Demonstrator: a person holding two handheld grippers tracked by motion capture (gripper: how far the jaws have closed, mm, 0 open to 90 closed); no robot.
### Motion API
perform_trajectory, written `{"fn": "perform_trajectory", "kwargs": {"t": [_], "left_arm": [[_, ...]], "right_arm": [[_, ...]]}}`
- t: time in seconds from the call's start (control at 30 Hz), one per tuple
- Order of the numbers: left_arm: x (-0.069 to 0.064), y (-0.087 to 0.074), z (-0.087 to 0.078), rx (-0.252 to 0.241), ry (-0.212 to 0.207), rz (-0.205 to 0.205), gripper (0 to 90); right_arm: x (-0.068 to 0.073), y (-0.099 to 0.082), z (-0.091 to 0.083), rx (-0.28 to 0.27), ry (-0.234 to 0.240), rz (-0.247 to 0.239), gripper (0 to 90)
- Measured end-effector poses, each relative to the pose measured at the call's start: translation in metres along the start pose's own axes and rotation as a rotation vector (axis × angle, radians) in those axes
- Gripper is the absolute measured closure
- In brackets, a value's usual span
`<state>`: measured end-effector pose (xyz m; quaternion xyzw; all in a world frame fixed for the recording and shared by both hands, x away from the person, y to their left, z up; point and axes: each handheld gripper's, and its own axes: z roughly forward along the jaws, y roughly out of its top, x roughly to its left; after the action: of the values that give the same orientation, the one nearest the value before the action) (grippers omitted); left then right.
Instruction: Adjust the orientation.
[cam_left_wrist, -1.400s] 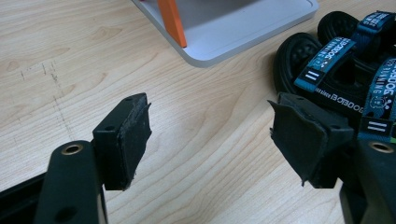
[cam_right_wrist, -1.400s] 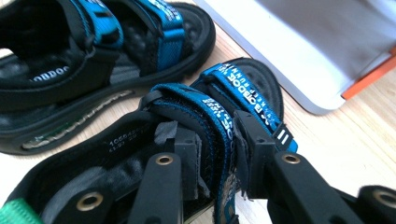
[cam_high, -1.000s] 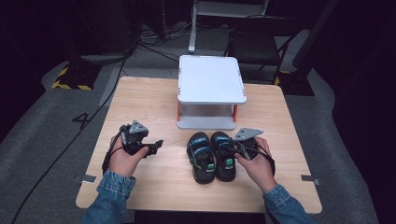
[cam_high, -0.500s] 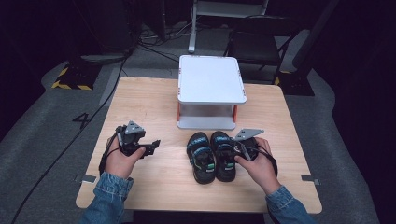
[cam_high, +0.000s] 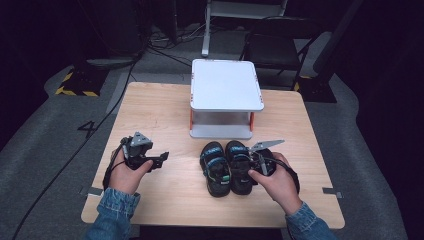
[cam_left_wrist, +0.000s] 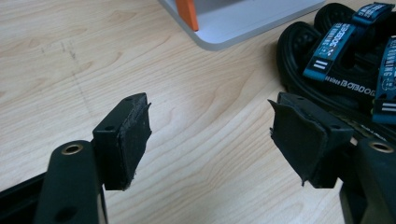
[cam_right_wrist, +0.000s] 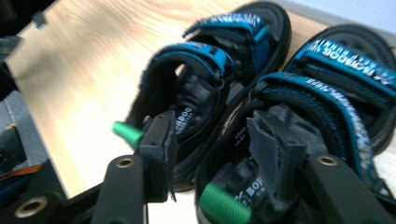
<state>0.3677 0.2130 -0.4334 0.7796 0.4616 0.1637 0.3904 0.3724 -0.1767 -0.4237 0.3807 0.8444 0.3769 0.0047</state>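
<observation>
Sandals first: a pair of black strapped sandals with blue hook-and-loop bands (cam_high: 225, 167) lies side by side on the pale wooden table (cam_high: 165, 115), toes pointing away from the person, near the front edge and right of centre. Just beyond them stands a white two-tier stand with orange posts (cam_high: 225, 97) — its lower shelf is close to the toes. The right gripper (cam_right_wrist: 212, 140) sits at the heel end of the sandals; its jaws have just been closing, yet they stand partly apart, straddling the two adjoining sandal edges without pressing on them. Well to the left, the left gripper (cam_left_wrist: 210, 130) hovers over bare wood, jaws wide apart — nothing between them.
</observation>
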Motion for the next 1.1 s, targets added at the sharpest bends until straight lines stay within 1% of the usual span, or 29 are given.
{"fn": "perform_trajectory", "kwargs": {"t": [0.03,0.1,0.2,0.23,0.33,0.37,0.43,0.47,0.5,0.57,0.6,0.63,0.67,0.7,0.73,0.77,0.83,0.87,0.9,0.93,0.97,1.0,1.03,1.07,1.1], "left_arm": [[0.001,-0.002,-0.002,0.001,0.001,-0.011,28.5],[0.003,-0.005,-0.004,0.003,0.013,-0.018,28.5],[0.006,-0.009,-0.006,0.009,0.021,-0.026,28.5],[0.006,-0.01,-0.006,0.011,0.024,-0.031,28.5],[0.006,-0.013,-0.006,0.02,0.027,-0.03,28.5],[0.006,-0.013,-0.007,0.019,0.027,-0.029,28.5],[0.006,-0.014,-0.008,0.018,0.029,-0.032,28.5],[0.006,-0.014,-0.009,0.014,0.031,-0.037,28.5],[0.006,-0.014,-0.009,0.014,0.031,-0.037,28.5],[0.006,-0.014,-0.009,0.014,0.033,-0.036,28.5],[0.006,-0.014,-0.009,0.015,0.033,-0.035,28.5],[0.006,-0.014,-0.008,0.019,0.032,-0.032,28.5],[0.005,-0.013,-0.007,0.018,0.03,-0.029,28.5],[0.005,-0.013,-0.006,0.021,0.031,-0.026,28.5],[0.004,-0.013,-0.006,0.022,0.025,-0.024,28.5],[0.004,-0.012,-0.005,0.024,0.023,-0.024,28.5],[0.003,-0.012,-0.004,0.025,0.021,-0.017,28.4],[0.003,-0.011,-0.003,0.023,0.019,-0.018,28.4],[0.003,-0.011,-0.003,0.023,0.019,-0.018,28.4],[0.003,-0.01,-0.003,0.026,0.016,-0.014,28.4],[0.003,-0.01,-0.002,0.024,0.014,-0.013,28.4],[0.002,-0.009,-0.001,0.027,0.013,-0.013,28.4],[0.002,-0.009,0.0,0.025,0.012,-0.011,28.4],[0.002,-0.009,0.0,0.026,0.013,-0.008,28.4],[0.001,-0.009,0.0,0.029,0.012,-0.005,28.4]], "right_arm": [[-0.001,0.0,0.004,0.009,-0.001,0.005,51.0],[-0.002,0.001,0.011,0.025,0.003,0.022,50.0],[-0.001,0.004,0.018,0.039,0.002,0.022,46.9],[0.0,0.005,0.019,0.044,0.004,0.027,46.1],[0.002,0.009,0.021,0.061,0.006,0.026,44.8],[0.001,0.01,0.021,0.069,0.009,0.035,45.2],[-0.002,0.01,0.02,0.066,0.024,0.063,47.5],[-0.004,0.01,0.02,0.058,0.041,0.09,49.5],[-0.01,0.009,0.022,0.037,0.075,0.134,51.2],[-0.012,0.007,0.024,0.036,0.086,0.16,49.9],[-0.01,0.006,0.026,0.046,0.073,0.155,47.3],[-0.006,0.004,0.031,0.05,0.038,0.136,43.6],[0.005,0.002,0.039,0.067,-0.046,0.072,39.8],[0.005,0.002,0.039,0.067,-0.046,0.072,39.8],[0.009,0.001,0.04,0.07,-0.074,0.038,39.7],[0.011,0.001,0.04,0.074,-0.092,0.022,39.7],[0.012,0.0,0.039,0.072,-0.108,-0.006,39.5],[0.011,-0.001,0.041,0.074,-0.105,-0.042,35.8],[0.011,-0.001,0.041,0.074,-0.105,-0.042,35.8],[0.012,-0.003,0.042,0.067,-0.115,-0.053,35.3],[0.013,-0.005,0.043,0.061,-0.127,-0.034,35.0],[0.014,-0.006,0.043,0.074,-0.143,-0.006,35.7],[0.014,-0.005,0.043,0.079,-0.144,-0.036,37.8],[0.014,-0.005,0.043,0.083,-0.144,-0.052,42.2],[0.014,-0.005,0.042,0.085,-0.151,-0.06,48.5]]}}
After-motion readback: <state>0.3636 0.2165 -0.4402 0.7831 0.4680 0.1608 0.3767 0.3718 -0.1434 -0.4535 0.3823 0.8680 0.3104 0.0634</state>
